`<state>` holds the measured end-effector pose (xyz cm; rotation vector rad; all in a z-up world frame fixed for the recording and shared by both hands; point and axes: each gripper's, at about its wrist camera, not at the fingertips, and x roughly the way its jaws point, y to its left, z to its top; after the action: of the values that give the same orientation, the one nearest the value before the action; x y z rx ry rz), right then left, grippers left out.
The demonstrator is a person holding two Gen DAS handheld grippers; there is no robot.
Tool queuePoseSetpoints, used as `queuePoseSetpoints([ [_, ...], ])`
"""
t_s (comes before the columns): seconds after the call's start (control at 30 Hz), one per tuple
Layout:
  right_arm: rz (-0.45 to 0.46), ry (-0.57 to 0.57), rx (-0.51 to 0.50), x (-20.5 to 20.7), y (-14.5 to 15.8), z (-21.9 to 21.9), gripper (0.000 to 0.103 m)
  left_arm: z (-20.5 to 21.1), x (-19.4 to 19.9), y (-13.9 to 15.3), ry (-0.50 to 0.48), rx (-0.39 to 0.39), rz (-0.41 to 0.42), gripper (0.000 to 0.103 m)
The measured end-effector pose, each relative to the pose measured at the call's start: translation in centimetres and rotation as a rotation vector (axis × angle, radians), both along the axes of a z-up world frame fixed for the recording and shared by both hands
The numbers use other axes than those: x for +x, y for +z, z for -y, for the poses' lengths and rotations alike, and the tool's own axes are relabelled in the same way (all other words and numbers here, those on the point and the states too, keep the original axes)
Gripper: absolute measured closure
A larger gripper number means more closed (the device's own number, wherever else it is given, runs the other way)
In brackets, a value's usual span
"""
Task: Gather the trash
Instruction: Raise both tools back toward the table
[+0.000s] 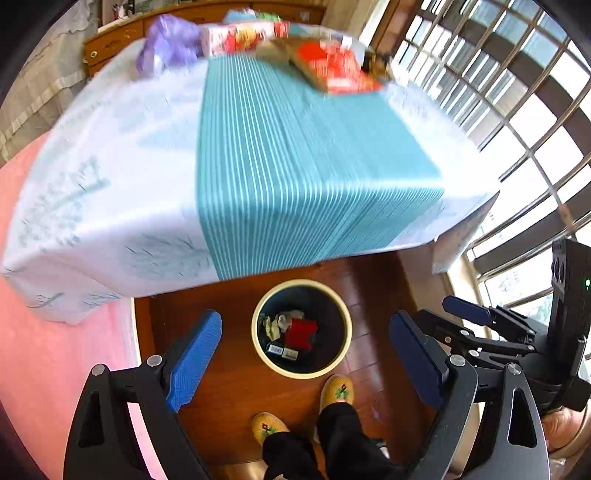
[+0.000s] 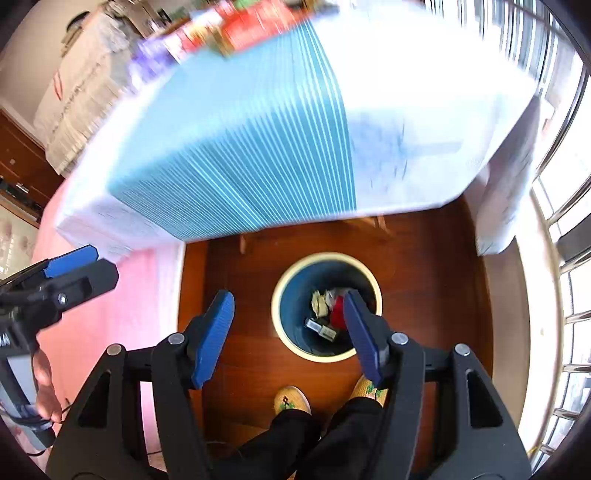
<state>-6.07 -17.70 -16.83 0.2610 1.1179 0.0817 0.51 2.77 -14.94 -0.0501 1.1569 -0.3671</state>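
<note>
A round bin with a cream rim [image 1: 255,332] [image 2: 276,314] stands on the wooden floor below the table's near edge. Inside lie a red box [image 1: 301,333], crumpled paper [image 1: 275,324] [image 2: 319,301] and small packets [image 2: 321,329]. My left gripper [image 1: 306,319] hangs high over the bin, open, with nothing between its blue pads. My right gripper [image 2: 289,299] is beside it, open and empty too. On the far end of the table [image 1: 295,166] [image 2: 240,147] lie a purple bag [image 1: 168,46], a printed box [image 1: 243,37] and red packaging [image 1: 332,66] [image 2: 258,22], all blurred.
The table wears a white cloth with a teal striped band. A pink covered surface [image 1: 55,350] lies to the left. A barred window [image 1: 517,92] runs along the right. The person's feet in yellow slippers [image 1: 338,391] [image 2: 291,400] stand just behind the bin.
</note>
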Motion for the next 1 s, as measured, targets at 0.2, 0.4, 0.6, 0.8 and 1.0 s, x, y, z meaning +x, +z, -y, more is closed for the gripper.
queuePoseSetpoints([
  [0.2,0.106,0.012,-0.006,-1.3,8.9,-1.0,0.044,-2.0,-1.1,8.3,0.037,-0.06,0.059,0.01],
  [0.4,0.217,0.034,-0.015,-2.2,16.1,-2.4,0.043,-2.8,-2.5,16.1,0.033,-0.055,0.174,0.01],
  [0.6,0.298,0.037,-0.021,-2.7,21.5,-3.4,0.043,-3.5,-2.3,22.1,0.018,-0.06,0.25,0.01],
  [0.8,0.357,0.024,-0.048,-2.4,25.0,-3.9,0.043,-3.5,-2.0,25.9,0.021,-0.052,0.312,0.01],
  [1.0,0.401,0.025,-0.087,-1.5,26.9,-4.5,0.043,-3.6,-0.8,28.0,0.04,-0.04,0.325,0.01],
])
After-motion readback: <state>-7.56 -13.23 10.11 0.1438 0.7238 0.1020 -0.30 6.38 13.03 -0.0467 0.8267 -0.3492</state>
